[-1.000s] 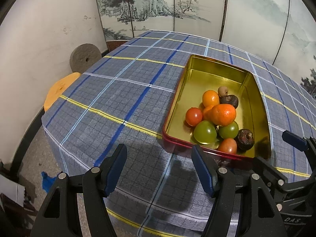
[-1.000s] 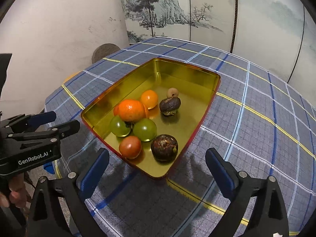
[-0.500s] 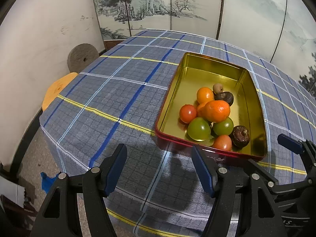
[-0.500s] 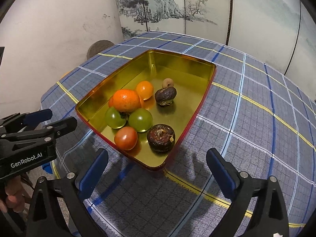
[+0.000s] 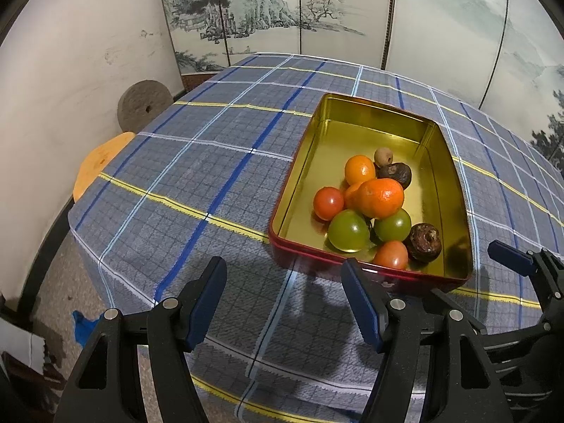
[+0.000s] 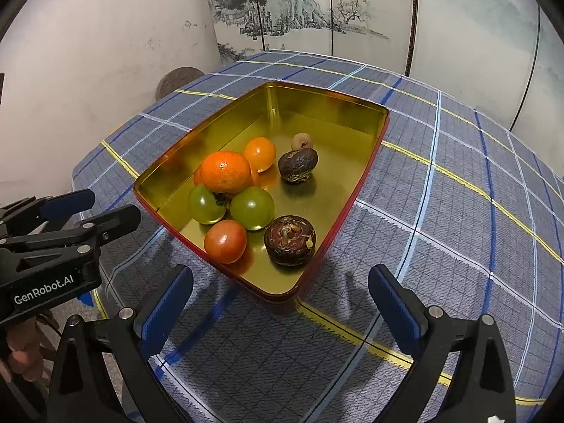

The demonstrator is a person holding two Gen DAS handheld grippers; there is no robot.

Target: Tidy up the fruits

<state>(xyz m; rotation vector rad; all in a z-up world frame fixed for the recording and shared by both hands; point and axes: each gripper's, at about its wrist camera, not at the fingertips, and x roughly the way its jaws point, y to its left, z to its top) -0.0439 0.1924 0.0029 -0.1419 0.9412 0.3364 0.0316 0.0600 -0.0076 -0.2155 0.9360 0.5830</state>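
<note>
A blue plaid tablecloth (image 5: 197, 183) covers the table, with a painted folding screen (image 5: 268, 10) behind and a white wall on the left. The gold tin (image 6: 328, 112), red outside, holds the fruit (image 6: 225, 172) at its near end. Both the left gripper (image 5: 283, 296) and the right gripper (image 6: 280, 303) hang open and empty just short of it. "GenRobot.AI" reads on the left one.

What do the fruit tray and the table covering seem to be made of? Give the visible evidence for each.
Tray: probably thin metal, glossy gold inside, red outside; its walls mirror the fruit. Table covering: woven cloth, matte, with a visible weave and plaid lines.
</note>
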